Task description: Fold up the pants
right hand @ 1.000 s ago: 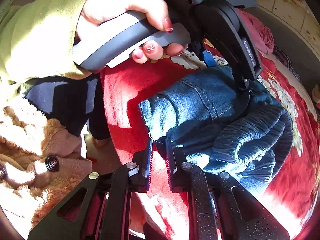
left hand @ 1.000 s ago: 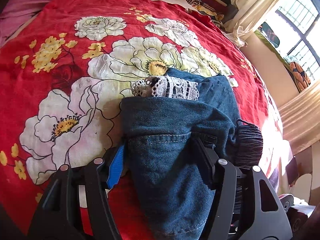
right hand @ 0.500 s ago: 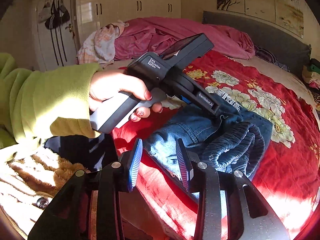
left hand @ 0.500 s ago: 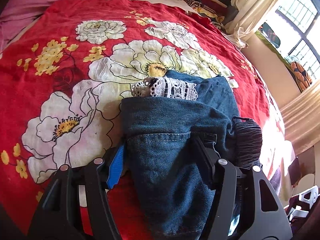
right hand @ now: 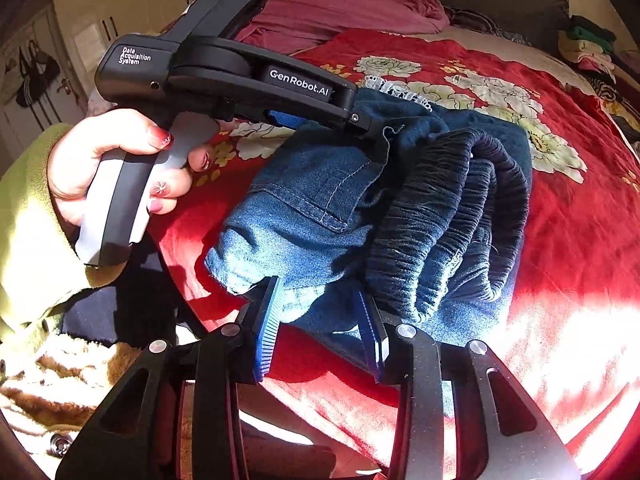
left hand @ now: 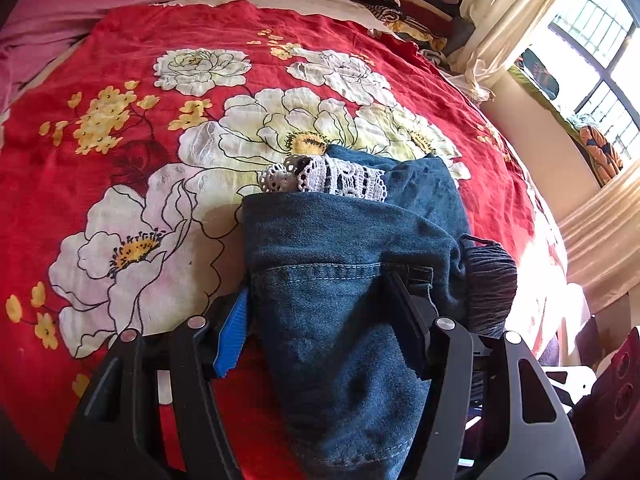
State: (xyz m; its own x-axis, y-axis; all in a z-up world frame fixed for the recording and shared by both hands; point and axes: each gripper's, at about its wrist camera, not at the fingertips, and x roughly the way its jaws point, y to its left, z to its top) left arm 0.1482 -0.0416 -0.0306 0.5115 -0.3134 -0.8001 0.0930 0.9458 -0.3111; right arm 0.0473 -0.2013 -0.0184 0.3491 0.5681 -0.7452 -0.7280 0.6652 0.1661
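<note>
One pair of folded denim pants (left hand: 344, 292) lies on the red floral bedspread (left hand: 120, 168), and two claws work it. The left gripper (left hand: 320, 320) stands spread wide, its two fingers straddling the denim bundle, with the white lace trim (left hand: 324, 178) just ahead of it. The right gripper (right hand: 320, 316) is parted too, its two blue pads flanking the near edge of the cloth, the dark ribbed waistband (right hand: 452, 216) bunched ahead and to its right.
</note>
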